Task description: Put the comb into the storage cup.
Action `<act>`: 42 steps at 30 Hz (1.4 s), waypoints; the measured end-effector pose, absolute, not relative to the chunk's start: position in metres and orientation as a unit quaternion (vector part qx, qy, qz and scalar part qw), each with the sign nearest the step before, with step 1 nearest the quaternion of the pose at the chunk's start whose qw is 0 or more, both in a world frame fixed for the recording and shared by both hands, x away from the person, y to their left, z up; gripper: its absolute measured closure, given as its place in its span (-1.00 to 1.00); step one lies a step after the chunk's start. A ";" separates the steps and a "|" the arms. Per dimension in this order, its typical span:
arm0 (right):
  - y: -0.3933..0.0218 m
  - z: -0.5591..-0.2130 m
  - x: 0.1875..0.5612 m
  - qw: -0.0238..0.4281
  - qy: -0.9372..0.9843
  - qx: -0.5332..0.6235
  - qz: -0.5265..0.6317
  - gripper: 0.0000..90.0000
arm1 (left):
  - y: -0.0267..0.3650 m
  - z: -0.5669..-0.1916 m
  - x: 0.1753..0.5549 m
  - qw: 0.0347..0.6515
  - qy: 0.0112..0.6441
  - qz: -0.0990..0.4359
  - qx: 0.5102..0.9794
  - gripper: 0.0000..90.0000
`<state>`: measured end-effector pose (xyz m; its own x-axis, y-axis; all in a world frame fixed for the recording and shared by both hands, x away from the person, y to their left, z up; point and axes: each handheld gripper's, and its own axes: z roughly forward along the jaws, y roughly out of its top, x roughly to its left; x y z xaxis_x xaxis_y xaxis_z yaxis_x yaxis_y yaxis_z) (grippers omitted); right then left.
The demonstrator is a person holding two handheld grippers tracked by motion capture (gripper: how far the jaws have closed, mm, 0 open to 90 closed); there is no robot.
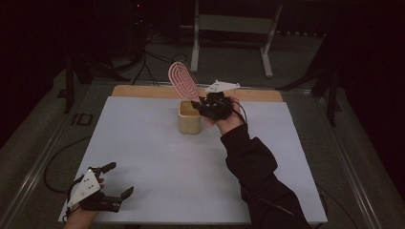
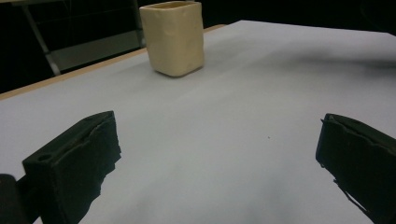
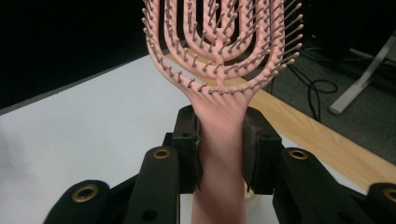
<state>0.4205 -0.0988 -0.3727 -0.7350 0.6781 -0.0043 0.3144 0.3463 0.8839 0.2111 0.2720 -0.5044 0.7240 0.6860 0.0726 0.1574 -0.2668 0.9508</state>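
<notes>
A pink vented hairbrush point(image 1: 182, 79) point(image 3: 222, 51) stands tilted up and to the left above a cream square cup point(image 1: 189, 117) point(image 2: 173, 37) near the table's far middle. My right gripper point(image 1: 203, 102) point(image 3: 219, 140) is shut on the brush's handle, held just right of the cup's rim. The handle's lower end is hidden behind the jaws. My left gripper point(image 1: 118, 180) point(image 2: 217, 158) rests open at the near left corner of the white sheet, nothing between its fingers.
A white sheet point(image 1: 157, 167) covers the table, with a wooden strip point(image 1: 138, 91) bare along the far edge. A metal frame point(image 1: 234, 28) and cables point(image 1: 148, 62) lie on the floor beyond. A black sleeve point(image 1: 258, 176) crosses the right side.
</notes>
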 end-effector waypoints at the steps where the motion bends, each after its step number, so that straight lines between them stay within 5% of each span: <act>1: -0.098 -0.373 0.422 0.191 0.798 0.311 0.480 0.56 | 0.272 -0.504 0.211 0.538 0.279 0.246 0.756 -1.00; 20: -0.093 -0.384 0.457 0.146 0.780 0.271 0.545 0.56 | 0.272 -0.504 0.211 0.541 0.278 0.246 0.755 -1.00; 42: -0.074 -0.382 0.479 0.160 0.768 0.224 0.579 0.56 | 0.273 -0.504 0.211 0.543 0.278 0.244 0.754 -1.00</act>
<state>0.4787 -0.0736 -0.3815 -0.8488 0.5286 0.0132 0.1582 0.2301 0.9602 0.2115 0.2735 -0.5041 0.7257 0.6848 0.0658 0.1548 -0.2557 0.9543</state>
